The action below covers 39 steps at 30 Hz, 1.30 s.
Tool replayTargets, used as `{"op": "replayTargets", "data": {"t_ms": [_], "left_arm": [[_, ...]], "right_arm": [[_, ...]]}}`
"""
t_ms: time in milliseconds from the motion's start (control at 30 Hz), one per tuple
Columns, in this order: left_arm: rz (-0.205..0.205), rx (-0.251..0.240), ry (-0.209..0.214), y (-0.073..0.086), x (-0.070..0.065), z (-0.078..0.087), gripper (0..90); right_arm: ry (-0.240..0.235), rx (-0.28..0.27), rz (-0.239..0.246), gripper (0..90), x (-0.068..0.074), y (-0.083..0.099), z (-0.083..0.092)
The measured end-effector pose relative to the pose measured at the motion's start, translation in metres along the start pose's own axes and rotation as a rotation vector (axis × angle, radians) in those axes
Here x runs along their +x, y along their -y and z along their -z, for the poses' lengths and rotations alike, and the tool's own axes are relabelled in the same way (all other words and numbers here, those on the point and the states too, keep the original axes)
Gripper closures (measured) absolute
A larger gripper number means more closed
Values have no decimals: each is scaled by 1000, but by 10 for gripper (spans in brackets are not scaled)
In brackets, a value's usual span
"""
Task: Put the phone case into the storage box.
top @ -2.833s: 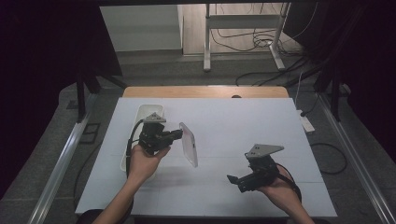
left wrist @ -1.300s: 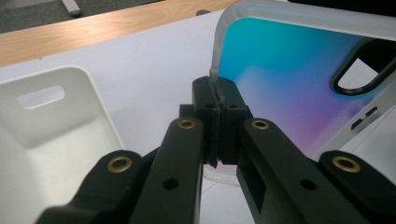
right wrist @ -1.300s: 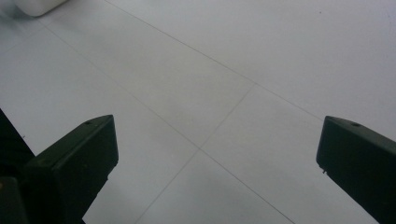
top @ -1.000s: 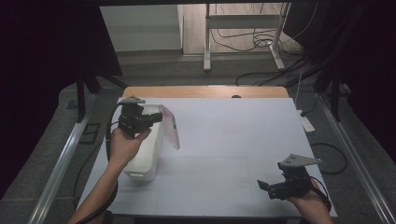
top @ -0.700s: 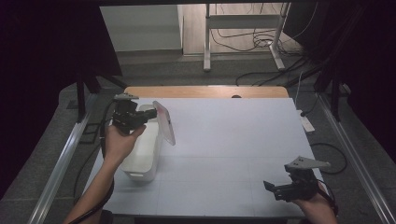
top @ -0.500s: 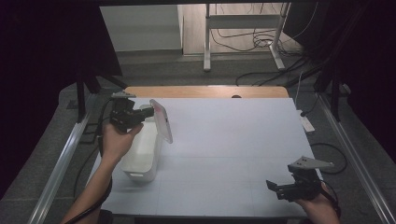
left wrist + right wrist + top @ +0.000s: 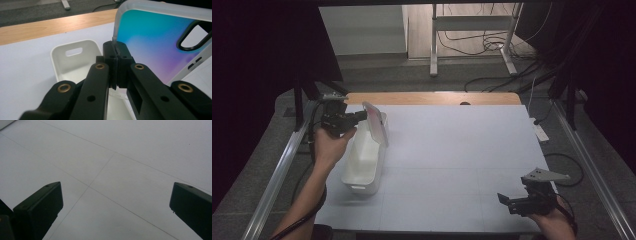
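Translucent plastic with a blue-to-purple gradient is what I have pinched in my left gripper [image 7: 116, 68]: a phone case [image 7: 160, 42], caught by its frosted edge so the jaws are closed tight on the rim and the printed back stays free of the pads. In the high view I hold the phone case [image 7: 376, 122] upright and tilted above the far end of the white bin [image 7: 362, 165], which sits along the left side of the white table [image 7: 472, 160]. I grip it by the thin edge because that is the part a narrow pinch can hold without slipping, and I keep it over the bin's open mouth so that, as I judge it, a release would drop it inside rather than onto the table. Seen along my jaws, the white bin [image 7: 72, 60] shows its handle slot and a bare floor below the case. My right gripper [image 7: 517, 202] rests low near the front right corner, jaws spread wide with nothing between them, kept well apart from the bin so it does not crowd the left hand's work.
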<state>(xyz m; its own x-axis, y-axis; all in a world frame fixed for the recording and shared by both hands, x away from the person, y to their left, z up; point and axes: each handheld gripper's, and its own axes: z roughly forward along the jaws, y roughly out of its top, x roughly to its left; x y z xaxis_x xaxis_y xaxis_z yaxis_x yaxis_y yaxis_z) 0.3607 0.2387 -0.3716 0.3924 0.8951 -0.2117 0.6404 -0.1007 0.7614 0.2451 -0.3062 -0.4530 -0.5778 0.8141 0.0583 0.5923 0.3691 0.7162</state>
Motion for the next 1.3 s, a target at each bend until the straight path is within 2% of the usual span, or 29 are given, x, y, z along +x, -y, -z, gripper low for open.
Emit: {"op": "replayTargets", "data": {"t_ms": [733,1000,1300], "left_arm": [[67,-25,-101,-7,29,-10,884],[70,-31,-127,-14,37,-18,884],[78,-34,-153,-19,40,-30,884]], "right_arm": [[-17,16,7,0,0,0,-2],[-21,18,7,0,0,0,-2],[-25,19,5,0,0,0,-2]]}}
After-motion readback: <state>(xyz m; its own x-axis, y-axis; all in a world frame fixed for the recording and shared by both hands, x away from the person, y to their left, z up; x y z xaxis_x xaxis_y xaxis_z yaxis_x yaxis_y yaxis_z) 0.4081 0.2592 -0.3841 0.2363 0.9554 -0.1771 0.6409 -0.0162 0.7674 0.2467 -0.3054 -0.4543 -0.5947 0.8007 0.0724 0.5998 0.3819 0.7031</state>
